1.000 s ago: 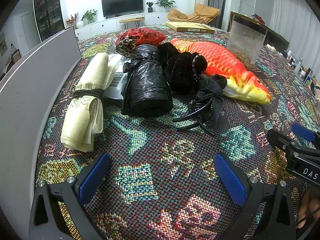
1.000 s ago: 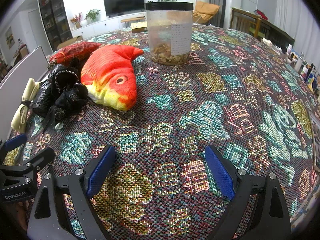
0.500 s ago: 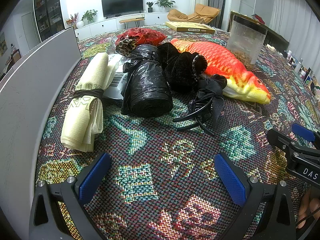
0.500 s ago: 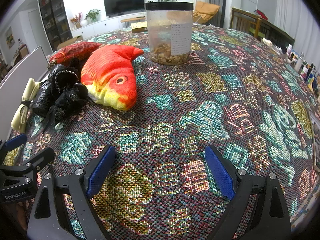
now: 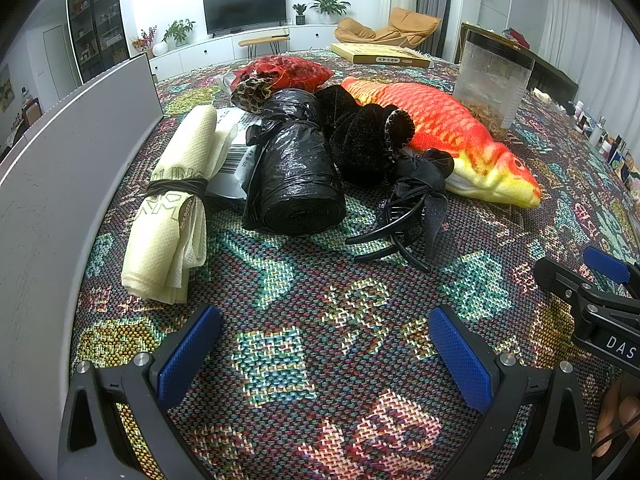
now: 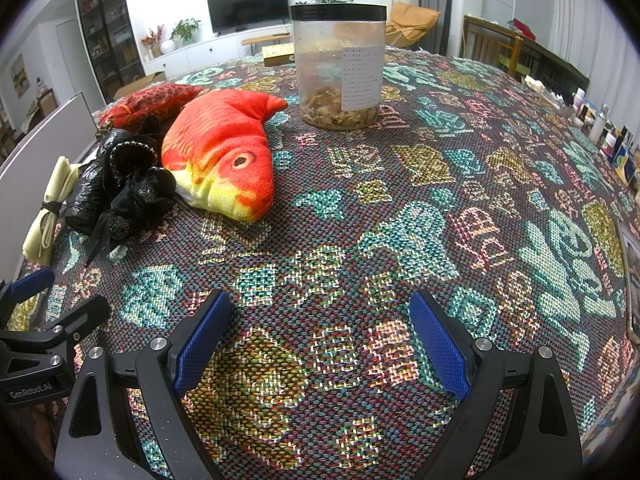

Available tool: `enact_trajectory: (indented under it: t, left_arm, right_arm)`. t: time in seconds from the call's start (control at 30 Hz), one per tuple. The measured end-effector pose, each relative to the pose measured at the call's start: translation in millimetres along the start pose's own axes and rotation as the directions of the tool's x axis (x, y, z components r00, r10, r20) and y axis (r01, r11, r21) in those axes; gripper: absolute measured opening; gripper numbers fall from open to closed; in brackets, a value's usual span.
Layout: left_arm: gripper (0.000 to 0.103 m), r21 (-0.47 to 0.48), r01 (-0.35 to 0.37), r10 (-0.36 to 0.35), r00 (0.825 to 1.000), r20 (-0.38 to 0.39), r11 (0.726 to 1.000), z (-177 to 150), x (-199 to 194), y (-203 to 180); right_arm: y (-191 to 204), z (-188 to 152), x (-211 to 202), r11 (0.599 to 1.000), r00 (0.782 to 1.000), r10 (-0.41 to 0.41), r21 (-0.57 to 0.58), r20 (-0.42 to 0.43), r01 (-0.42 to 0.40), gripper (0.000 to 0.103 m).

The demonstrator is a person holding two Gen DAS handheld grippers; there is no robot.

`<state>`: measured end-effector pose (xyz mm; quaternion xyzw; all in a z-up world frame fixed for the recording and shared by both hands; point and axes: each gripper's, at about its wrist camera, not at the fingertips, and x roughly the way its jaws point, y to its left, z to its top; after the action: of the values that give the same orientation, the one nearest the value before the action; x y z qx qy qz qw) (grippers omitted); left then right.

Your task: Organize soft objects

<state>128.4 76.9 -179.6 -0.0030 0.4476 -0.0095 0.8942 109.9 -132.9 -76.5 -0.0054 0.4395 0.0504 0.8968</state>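
Observation:
A heap of soft things lies on the patterned cloth: a cream cloth roll point(image 5: 176, 208) tied with a dark band, a black bag roll point(image 5: 296, 172), a black fuzzy piece point(image 5: 360, 140), a black bow hair claw point(image 5: 416, 208), an orange plush fish point(image 5: 444, 132) point(image 6: 224, 152) and a red pouch point(image 5: 284, 70) point(image 6: 156, 102). My left gripper point(image 5: 324, 344) stands open, low over the cloth just short of the heap, nothing between its blue pads. My right gripper point(image 6: 320, 332) is open too, to the right of the heap, holding nothing.
A clear jar point(image 6: 340, 68) with a black lid stands behind the fish. A grey panel point(image 5: 60, 152) borders the left side. A flat yellow box point(image 5: 380, 54) lies at the far edge. Small bottles point(image 6: 600, 128) line the right edge. A hand point(image 5: 616, 412) shows at lower right.

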Motion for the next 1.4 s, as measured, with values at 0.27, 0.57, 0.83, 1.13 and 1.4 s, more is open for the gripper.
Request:
enact_trajectory:
  t: [0.27,0.57,0.83,1.13,1.4]
  left_arm:
    - [0.103,0.0,0.0,0.0,1.0,0.0,1.0,0,0,0]
    - [0.103,0.012,0.002,-0.001,0.999,-0.034,1.0,-5,-8,1]
    - [0.103,-0.026,0.011,-0.01,0.999,0.035,1.0,-6,-57,32]
    - [0.085,-0.145,-0.08,0.078,0.997,-0.021,0.986,51,-21,81]
    - [0.04,-0.173,-0.052,0.036,0.994,-0.099,0.984,51,8,90]
  right_arm:
    - [0,0,0,1.0,1.0,0.0,0.0,0.0,0.0,0.093]
    - [0,0,0,1.0,1.0,0.0,0.0,0.0,0.0,0.093]
    - [0,0,0,1.0,1.0,0.0,0.002,0.001,0.0,0.093]
    - [0,0,0,1.0,1.0,-0.001,0.002,0.001,0.001,0.093]
    - [0,0,0,1.0,1.0,-0.001,0.002,0.001,0.001,0.093]
